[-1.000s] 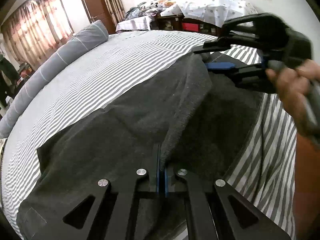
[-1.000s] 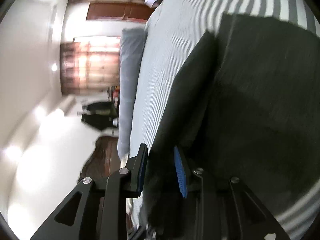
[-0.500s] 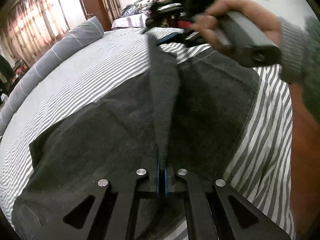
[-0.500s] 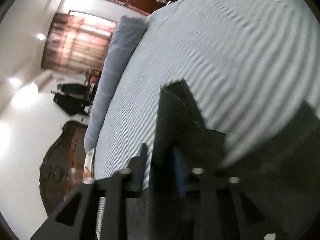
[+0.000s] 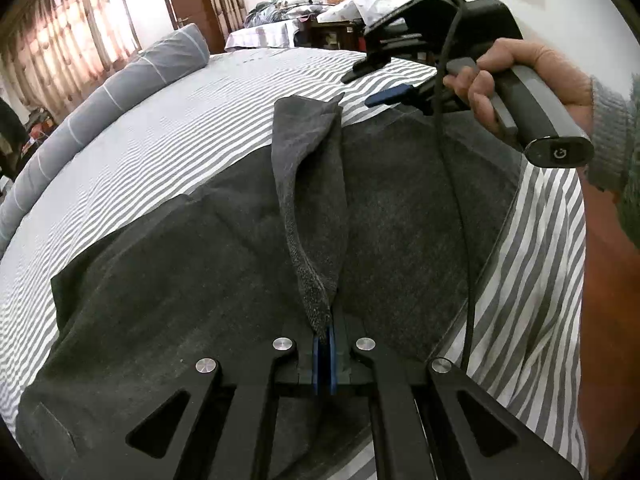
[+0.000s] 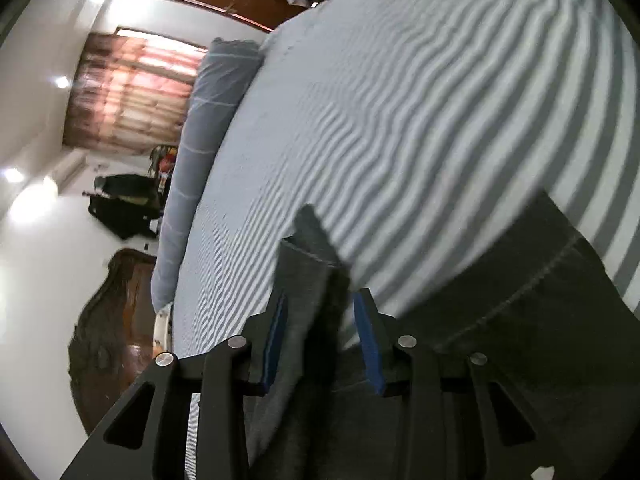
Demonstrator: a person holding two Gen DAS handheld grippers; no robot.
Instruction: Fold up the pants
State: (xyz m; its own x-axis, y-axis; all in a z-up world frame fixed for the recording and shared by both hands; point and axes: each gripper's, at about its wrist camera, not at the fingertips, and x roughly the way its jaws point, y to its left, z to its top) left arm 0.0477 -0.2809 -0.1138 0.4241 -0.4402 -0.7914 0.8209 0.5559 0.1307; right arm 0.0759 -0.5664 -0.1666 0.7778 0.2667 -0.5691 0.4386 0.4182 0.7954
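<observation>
Dark grey pants (image 5: pixel 192 272) lie spread on a grey-and-white striped bed. My left gripper (image 5: pixel 325 340) is shut on a raised fold of the pants' edge, which runs away as a ridge (image 5: pixel 312 184) toward the far side. My right gripper (image 5: pixel 370 84) shows in the left wrist view, held by a hand, open and just past the far tip of the ridge. In the right wrist view my right gripper (image 6: pixel 322 336) has its jaws apart with the pants' corner (image 6: pixel 304 272) loose between them.
A long grey bolster pillow (image 5: pixel 120 88) lies along the far left edge of the bed (image 5: pixel 200 128). A cable (image 5: pixel 456 184) hangs from the right gripper across the pants. Cluttered furniture (image 5: pixel 304 24) stands beyond the bed.
My right gripper has opened and let go of the pants' corner, then drawn back to the right. The raised fold has dropped lower. My left gripper stays shut on the fabric.
</observation>
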